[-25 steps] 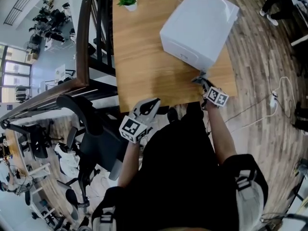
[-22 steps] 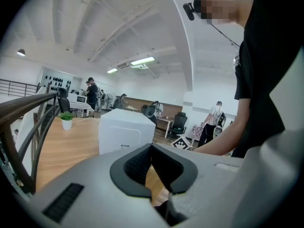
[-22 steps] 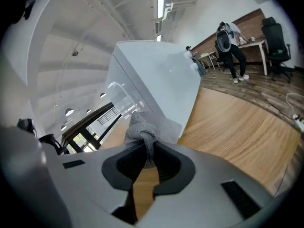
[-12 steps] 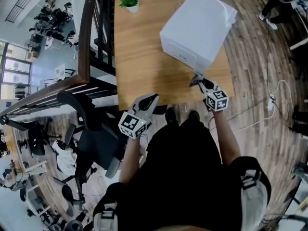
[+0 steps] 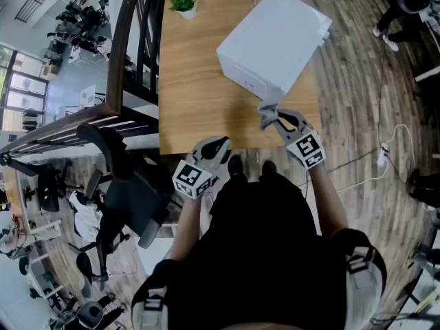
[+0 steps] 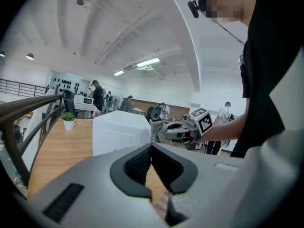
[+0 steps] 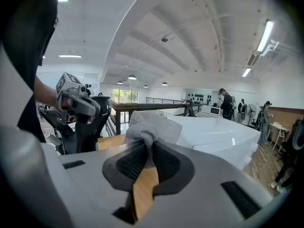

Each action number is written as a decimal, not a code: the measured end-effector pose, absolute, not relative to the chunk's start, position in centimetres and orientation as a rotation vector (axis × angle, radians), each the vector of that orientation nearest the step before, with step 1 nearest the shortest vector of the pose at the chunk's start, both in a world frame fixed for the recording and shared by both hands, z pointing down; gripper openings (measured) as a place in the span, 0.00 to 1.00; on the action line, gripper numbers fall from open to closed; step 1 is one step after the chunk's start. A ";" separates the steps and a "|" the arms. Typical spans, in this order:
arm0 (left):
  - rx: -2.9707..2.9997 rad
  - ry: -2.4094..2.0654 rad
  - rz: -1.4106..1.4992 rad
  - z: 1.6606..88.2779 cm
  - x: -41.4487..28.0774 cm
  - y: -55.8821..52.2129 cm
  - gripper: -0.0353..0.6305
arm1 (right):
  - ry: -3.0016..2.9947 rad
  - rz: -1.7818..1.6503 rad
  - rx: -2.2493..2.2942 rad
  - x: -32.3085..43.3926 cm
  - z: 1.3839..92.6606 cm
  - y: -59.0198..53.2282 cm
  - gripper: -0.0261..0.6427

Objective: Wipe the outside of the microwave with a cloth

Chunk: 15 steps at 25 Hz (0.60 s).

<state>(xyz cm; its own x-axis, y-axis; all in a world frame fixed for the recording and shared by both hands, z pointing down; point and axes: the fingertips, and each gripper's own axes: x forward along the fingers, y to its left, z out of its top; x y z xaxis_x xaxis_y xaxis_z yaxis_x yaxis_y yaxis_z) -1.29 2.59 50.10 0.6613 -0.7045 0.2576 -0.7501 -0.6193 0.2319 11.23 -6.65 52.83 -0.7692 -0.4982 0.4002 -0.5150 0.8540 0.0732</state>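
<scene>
The right tongs point(image 5: 269, 120) are clamped on a bunched grey cloth point(image 5: 266, 109), which stands up out of the closed jaws in the right gripper view. The left tongs point(image 5: 220, 144) have their jaws pressed together with nothing between them. They hang at the near edge of the desk point(image 5: 196, 95), to the left of the right pair.

The white microwave point(image 5: 273, 36) sits on the far right part of the desk, turned at an angle to the desk's edge so that its near face slants from left to near right. A small potted plant point(image 5: 182, 1) stands at the far left corner, well apart from it.

The cloth is just beside the lower near edge of the microwave, which lies straight beyond it and a little to the left. Whether the two are touching cannot be told. The right tongs are clearly the nearer pair, so a short push forward should probably bring the cloth flat against that near face for wiping along its slant.
</scene>
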 end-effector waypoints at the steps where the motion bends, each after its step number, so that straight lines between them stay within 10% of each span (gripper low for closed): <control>1: 2.562 -1.162 0.200 49.9 -0.7 2.6 0.06 | -2.627 0.044 0.739 11.5 52.3 -6.4 0.10; 15: 2.544 -1.263 0.215 49.3 5.1 4.4 0.06 | -2.679 -0.027 0.619 15.1 52.3 -3.4 0.09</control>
